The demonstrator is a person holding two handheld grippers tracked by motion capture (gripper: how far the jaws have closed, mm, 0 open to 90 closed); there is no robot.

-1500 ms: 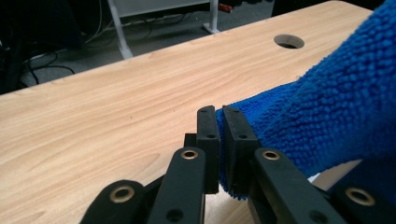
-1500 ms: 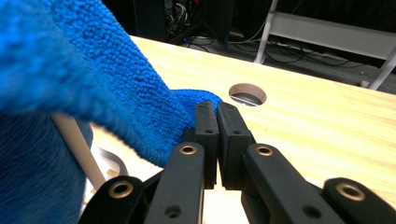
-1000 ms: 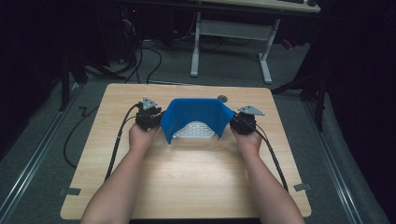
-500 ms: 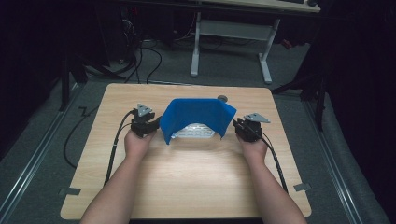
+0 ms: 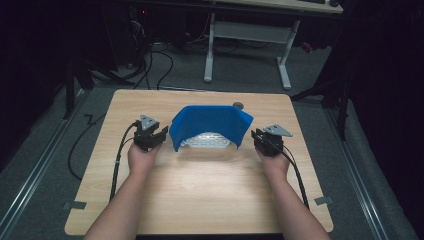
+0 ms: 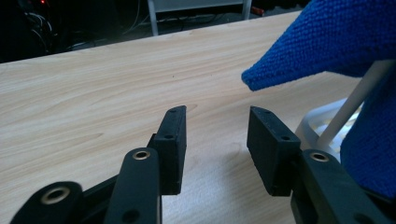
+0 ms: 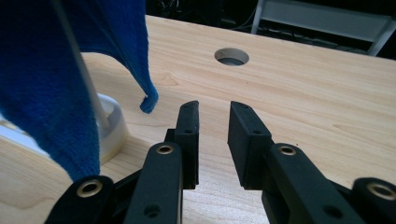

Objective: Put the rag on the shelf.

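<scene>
Both our hands have drawn outward from the blue terry cloth (image 5: 210, 125) since the earlier frames, and the left gripper (image 5: 161, 137) has just been opening its jaws, with nothing between them. They now stand apart over bare wood just beside the cloth's hanging corner. The right gripper (image 5: 255, 136) also has its jaws apart and empty, near the opposite hem.

We see the cloth draped like a tent over a white plastic rack (image 5: 206, 140) with thin upright rods, mid-table on the light wooden table (image 5: 200, 195).

We judge the drape precarious: it rests only on the slim rods, so a brush from either gripper in passing could drag it off to one side or tip the light rack. A hanging corner could also snag on a jaw.

We count one cloth, one rack, two grippers and one round cable hole (image 5: 238, 105) in the tabletop.
</scene>
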